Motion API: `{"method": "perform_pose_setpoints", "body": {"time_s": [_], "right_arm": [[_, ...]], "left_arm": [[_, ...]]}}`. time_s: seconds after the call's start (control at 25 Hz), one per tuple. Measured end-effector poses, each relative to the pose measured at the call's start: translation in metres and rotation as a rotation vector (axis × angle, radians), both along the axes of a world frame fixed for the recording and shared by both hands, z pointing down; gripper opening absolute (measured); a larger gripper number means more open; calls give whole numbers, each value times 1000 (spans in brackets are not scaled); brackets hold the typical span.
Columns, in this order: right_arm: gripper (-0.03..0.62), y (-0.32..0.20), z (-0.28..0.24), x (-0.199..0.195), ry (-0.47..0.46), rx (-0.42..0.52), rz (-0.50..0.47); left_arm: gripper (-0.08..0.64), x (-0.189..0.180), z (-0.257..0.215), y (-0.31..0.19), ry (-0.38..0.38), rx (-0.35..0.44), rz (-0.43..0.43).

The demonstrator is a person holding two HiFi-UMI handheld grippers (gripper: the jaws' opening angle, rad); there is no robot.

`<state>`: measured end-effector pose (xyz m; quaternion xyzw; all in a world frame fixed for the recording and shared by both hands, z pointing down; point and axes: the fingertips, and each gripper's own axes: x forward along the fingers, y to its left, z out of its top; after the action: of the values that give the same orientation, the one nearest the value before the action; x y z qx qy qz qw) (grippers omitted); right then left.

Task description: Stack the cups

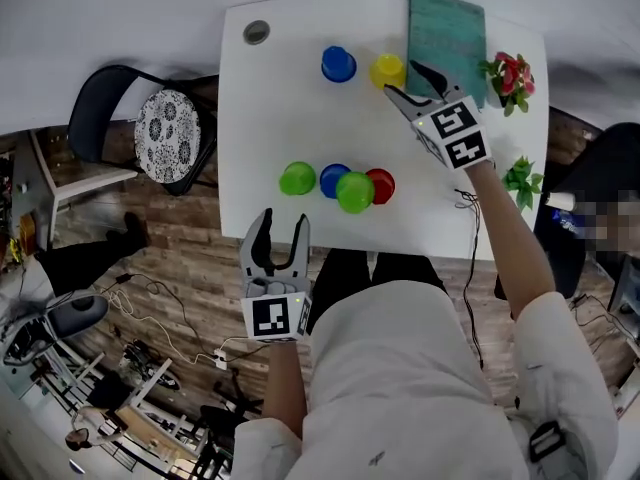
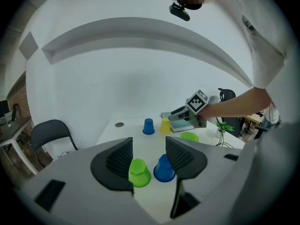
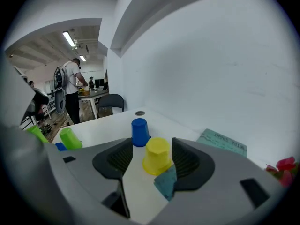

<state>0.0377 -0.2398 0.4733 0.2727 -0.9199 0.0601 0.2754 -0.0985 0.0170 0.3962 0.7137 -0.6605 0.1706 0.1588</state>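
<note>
Right fingers point(image 3: 117, 159) open near yellow cup point(image 3: 156, 154), book point(image 3: 222, 142)

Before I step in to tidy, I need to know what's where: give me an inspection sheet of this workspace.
Surface: white table with a grommet.
Job's things: far blue cup and yellow cup at the back; left green cup, near blue cup, right green cup, red cup bunched in front.
Clutter: teal book, flowers, small plant.
Grippers: left gripper open, empty; right gripper open, lined up on yellow cup.
Cables: one cable at table's right edge.
Surroundings: chair, wooden floor.
</note>
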Motion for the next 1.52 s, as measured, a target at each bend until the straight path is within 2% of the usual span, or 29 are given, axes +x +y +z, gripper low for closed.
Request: {"method": "perform_pose_setpoints", "body": {"time_s": [0.24,0.4,0.6,0.84,1.12,1.52], "right_arm": [[254,-15,20,-9,23,-29,37],[247,-19,32,-12,43,-34,21],[207,-22,37,-11,53,-33,4],[202,-20,35,-11,54,-23,-15],[199,-5,10,-6,45,-1,-13],[193,40,-34,-3,3,20,29]], "left_arm": [[224,8,0,2,-1,-6,-41],[224,12,-3,3,-8,-3,-56],[224,11,-4,9,-20,-9,-74],[224,7,-8,12,-30,-5,-83],[224,3,-10,4,-28,17,-48],[224,-5,-15,-20,1,50,118]]}}
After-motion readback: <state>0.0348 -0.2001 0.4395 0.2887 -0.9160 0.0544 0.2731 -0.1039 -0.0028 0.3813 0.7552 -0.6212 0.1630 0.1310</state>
